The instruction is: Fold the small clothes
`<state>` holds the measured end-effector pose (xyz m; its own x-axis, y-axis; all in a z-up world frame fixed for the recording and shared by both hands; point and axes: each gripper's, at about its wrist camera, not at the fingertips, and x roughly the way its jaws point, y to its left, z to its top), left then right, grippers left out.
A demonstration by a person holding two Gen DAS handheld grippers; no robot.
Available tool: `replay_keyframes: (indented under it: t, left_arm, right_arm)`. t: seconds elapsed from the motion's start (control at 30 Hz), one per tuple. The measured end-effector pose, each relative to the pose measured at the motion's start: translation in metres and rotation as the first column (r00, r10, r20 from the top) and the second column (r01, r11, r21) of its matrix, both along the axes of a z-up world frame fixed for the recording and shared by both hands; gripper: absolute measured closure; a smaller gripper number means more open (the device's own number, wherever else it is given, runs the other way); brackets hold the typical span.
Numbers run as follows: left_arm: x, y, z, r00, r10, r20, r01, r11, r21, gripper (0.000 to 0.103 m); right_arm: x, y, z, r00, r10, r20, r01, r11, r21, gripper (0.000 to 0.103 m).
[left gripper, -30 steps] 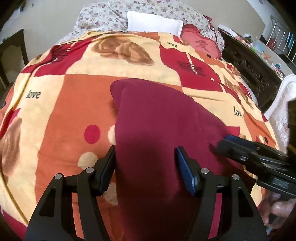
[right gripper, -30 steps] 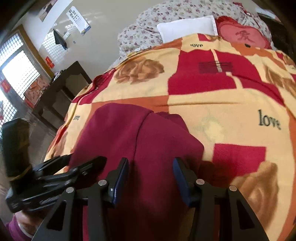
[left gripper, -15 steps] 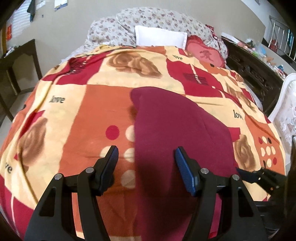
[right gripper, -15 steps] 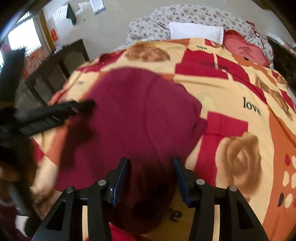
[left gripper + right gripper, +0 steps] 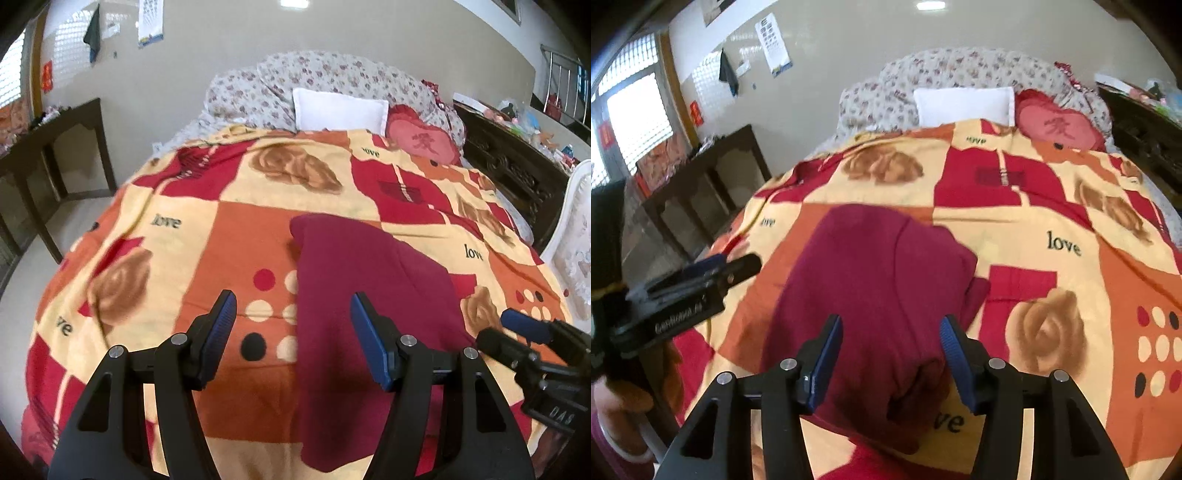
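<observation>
A dark red garment (image 5: pixel 369 295) lies folded into a long strip on the patterned blanket (image 5: pixel 177 229), its near end hanging over the bed's front edge. My left gripper (image 5: pixel 293 314) hovers open above the garment's left edge, with nothing between its fingers. In the right wrist view the garment (image 5: pixel 879 280) shows a fold line down its middle. My right gripper (image 5: pixel 891 328) hangs above its near end, jaws opening, pads clear of the cloth. Each gripper shows in the other's view: the right gripper (image 5: pixel 524 328) at the right edge, the left gripper (image 5: pixel 738 266) at the left.
At the head of the bed are a white pillow (image 5: pixel 340 110), a red heart cushion (image 5: pixel 424 142) and a floral quilt (image 5: pixel 314 74). A dark wooden table (image 5: pixel 55 147) stands left, a carved dark cabinet (image 5: pixel 517 173) and white furniture (image 5: pixel 576 240) right. A hand (image 5: pixel 624 406) holds the left gripper.
Both grippers have drawn back and up from the garment, so more of the bed shows. The garment stays folded on the blanket. The right jaws stand slightly wider.
</observation>
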<state>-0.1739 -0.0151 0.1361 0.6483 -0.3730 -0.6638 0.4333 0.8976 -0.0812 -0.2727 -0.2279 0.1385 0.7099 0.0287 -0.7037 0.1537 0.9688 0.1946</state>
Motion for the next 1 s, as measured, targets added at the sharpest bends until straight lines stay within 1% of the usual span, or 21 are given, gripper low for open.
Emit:
replay_keyframes:
  t: [0.1, 0.3, 0.5, 0.8, 1.0]
  left_arm:
    - [-0.006, 0.005, 0.006, 1.0, 0.004, 0.015, -0.004, 1.0, -0.011, 0.039]
    - [-0.013, 0.01, 0.013, 1.0, 0.002, 0.028, -0.002, 1.0, -0.015, 0.039]
    - [-0.017, 0.012, 0.014, 1.0, 0.005, 0.03, -0.005, 1.0, -0.017, 0.039]
    - [-0.019, 0.013, 0.014, 1.0, -0.001, 0.025, 0.002, 1.0, -0.019, 0.039]
    - [-0.018, 0.012, 0.011, 1.0, -0.003, 0.017, 0.003, 1.0, -0.011, 0.039]
  right_arm:
    - [0.001, 0.004, 0.008, 1.0, -0.01, 0.012, 0.01, 1.0, -0.021, 0.036]
    - [0.0, 0.009, 0.012, 0.999, -0.036, 0.01, 0.036, 0.998, -0.05, 0.035]
    - [-0.001, 0.005, 0.012, 0.998, -0.057, 0.009, 0.057, 0.998, -0.028, 0.034]
    - [0.0, 0.007, 0.012, 0.999, -0.048, 0.004, 0.048, 0.999, -0.023, 0.034]
    - [0.004, 0.006, 0.007, 0.999, -0.044, -0.006, 0.044, 0.999, 0.004, 0.033]
